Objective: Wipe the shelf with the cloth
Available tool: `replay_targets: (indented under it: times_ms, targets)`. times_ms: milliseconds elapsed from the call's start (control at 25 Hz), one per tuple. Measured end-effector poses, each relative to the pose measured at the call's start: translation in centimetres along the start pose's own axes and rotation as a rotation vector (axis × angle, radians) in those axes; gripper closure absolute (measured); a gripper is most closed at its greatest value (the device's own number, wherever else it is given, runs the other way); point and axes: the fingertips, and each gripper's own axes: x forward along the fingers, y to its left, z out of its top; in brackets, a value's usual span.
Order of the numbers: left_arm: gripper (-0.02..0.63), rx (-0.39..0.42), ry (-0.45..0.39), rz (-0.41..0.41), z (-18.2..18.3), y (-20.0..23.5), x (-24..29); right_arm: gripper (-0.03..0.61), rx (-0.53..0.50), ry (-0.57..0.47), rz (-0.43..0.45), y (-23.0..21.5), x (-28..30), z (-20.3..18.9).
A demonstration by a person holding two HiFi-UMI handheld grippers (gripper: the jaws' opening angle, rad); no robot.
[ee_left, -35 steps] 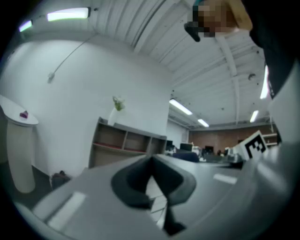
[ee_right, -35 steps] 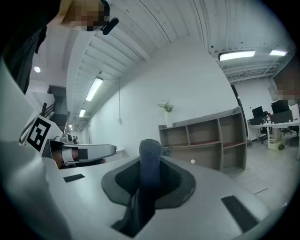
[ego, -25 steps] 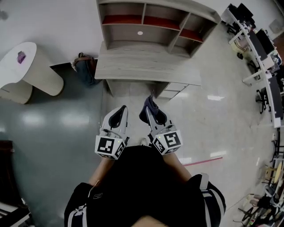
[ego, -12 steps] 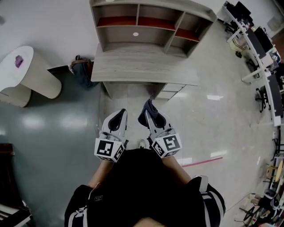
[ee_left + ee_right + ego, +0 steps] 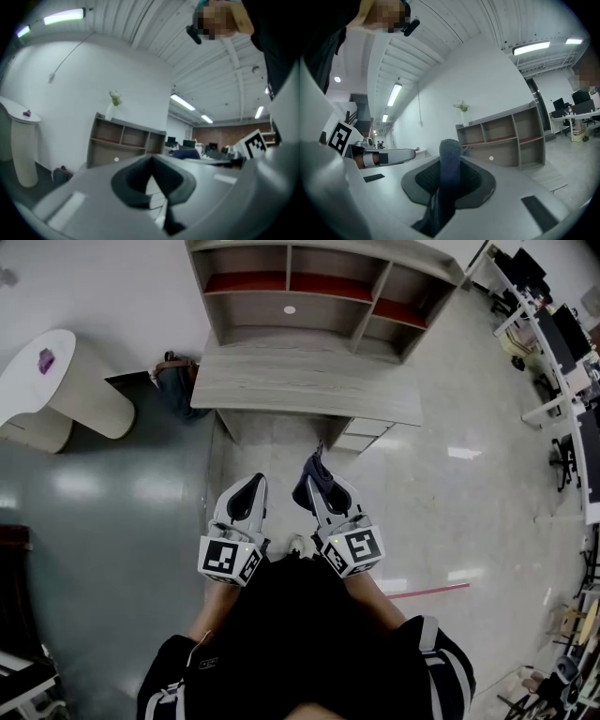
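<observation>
Right gripper point(image 5: 321, 482): jaws closed on the cloth point(image 5: 450, 161). The cloth is a dark blue fold clamped between the pads; it stands up past the jaw tips and trails down behind them.

Left gripper point(image 5: 151, 160): jaws brought together at the tips, with nothing between them.

Both grippers are held side by side, close in front of the person's torso and above the floor point(image 5: 450, 502). They point toward the shelf point(image 5: 309, 287) and are well apart from it.

The shelf is an open wood-grain unit against the white wall, split into compartments. The upper boards show red surfaces. A small white round item point(image 5: 290, 309) lies on a lower board.

A wood-grain counter point(image 5: 309, 385) projects from the base of the shelf toward the person.

A dark bag point(image 5: 178, 381) sits on the floor beside the counter's left end. Farther left stands a white rounded counter point(image 5: 70, 390) with a small purple object point(image 5: 45, 360) on top.
</observation>
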Motion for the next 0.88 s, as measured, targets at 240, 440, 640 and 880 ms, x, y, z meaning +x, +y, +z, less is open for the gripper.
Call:
replay_targets:
  times_ms: [240,440,640,880]
  targets:
    - [0.611,-0.002,0.016,0.025,-0.3,0.9,0.2,0.523,0.009,0.012,0.020,-0.1,1.3,-0.2]
    - [0.611,-0.022,0.018,0.029,-0.7,3.9,1.8,0.523,0.005,0.007,0.014,0.3,4.2,-0.3]
    - [0.611,-0.038,0.026,-0.007,-0.4,9.3,4.4,0.523,-0.008,0.017,-0.043,0.0,9.6,-0.5]
    - [0.611,-0.053,0.035,-0.061,0.7,16.4,7.4,0.523,-0.025,0.024,-0.102,0.3,17.1,0.4]
